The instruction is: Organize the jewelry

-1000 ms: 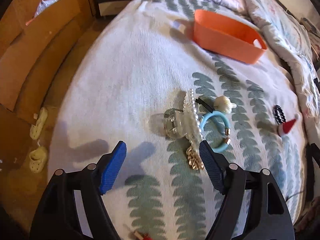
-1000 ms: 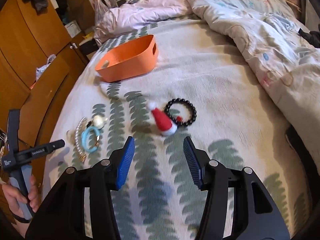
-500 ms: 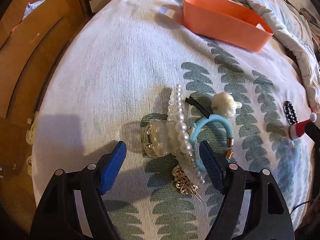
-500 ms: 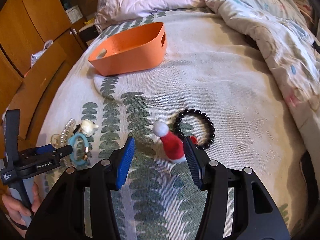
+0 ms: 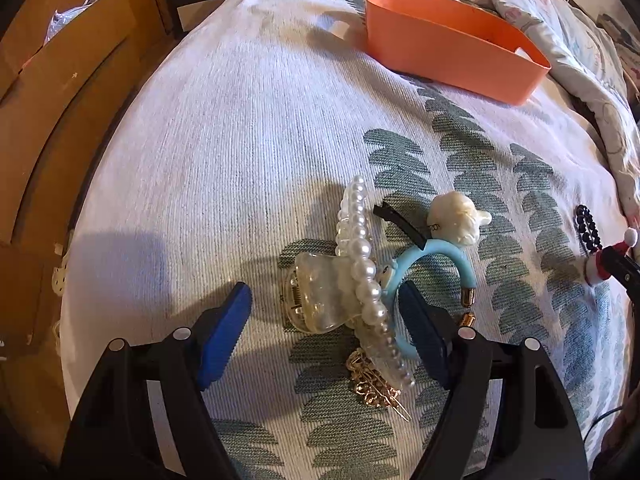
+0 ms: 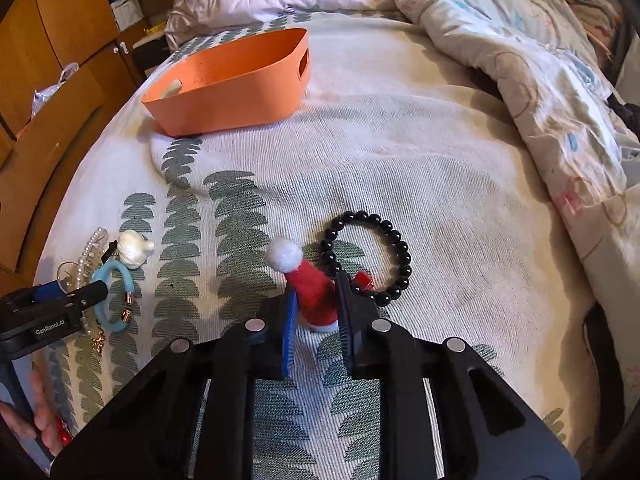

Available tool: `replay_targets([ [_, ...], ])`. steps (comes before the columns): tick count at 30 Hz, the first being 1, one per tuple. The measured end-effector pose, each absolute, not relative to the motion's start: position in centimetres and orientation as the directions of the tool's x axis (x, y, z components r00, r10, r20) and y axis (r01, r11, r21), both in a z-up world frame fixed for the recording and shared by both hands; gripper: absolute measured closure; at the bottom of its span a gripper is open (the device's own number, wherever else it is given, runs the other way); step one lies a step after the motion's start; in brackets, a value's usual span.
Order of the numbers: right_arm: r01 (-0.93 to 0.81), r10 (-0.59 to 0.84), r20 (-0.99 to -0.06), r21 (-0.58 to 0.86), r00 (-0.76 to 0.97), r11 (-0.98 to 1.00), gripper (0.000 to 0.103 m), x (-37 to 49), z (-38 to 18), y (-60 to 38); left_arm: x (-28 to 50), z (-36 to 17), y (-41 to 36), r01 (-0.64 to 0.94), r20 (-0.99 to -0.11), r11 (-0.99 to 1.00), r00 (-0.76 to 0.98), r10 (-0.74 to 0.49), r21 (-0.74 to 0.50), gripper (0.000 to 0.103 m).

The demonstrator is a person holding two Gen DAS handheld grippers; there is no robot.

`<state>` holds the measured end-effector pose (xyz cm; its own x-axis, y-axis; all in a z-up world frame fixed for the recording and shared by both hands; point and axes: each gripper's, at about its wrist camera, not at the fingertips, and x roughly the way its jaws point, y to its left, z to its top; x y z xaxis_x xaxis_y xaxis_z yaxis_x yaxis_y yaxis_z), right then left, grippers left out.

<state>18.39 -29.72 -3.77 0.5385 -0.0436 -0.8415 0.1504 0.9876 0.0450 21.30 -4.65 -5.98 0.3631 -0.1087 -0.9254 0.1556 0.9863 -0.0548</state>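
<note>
The left tongs (image 5: 325,326) hang low with their blue pads spread wide. The right tongs (image 6: 316,316) are drawn narrow, pads pressing something between them.

You get warm, fairly bright light falling from the upper right, throwing soft shadows leftward across the bedspread (image 5: 248,128), while both fisheye views stay sharp in the middle and bend, darken and vignette heavily toward the corners.
</note>
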Motion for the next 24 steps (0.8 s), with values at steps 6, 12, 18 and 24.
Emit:
replay_targets([
  [6,0.159,-0.043,-0.84,0.052,0.541,0.986,0.09,18.2,-3.5,-30.0,21.6,-6.1,-4.7,0.15,-0.924,0.988,0.37,-0.097,-0.044,0.035],
  [12,0.164,-0.038,-0.837,0.062,0.546,0.984,0.091,17.9,-3.1,-30.2,21.1,-5.8,-4.3,0.142,-0.924,0.987,0.364,-0.118,-0.07,0.051],
  [18,0.162,-0.029,-0.83,0.074,0.557,0.984,0.092,17.6,-2.6,-30.2,20.8,-5.4,-3.7,0.123,-0.925,0.986,0.351,-0.146,-0.109,0.053],
  [24,0.164,-0.021,-0.821,0.089,0.571,0.982,0.092,17.1,-1.8,-30.2,20.1,-4.0,-3.2,0.11,-0.913,0.985,0.374,-0.165,-0.133,0.053],
])
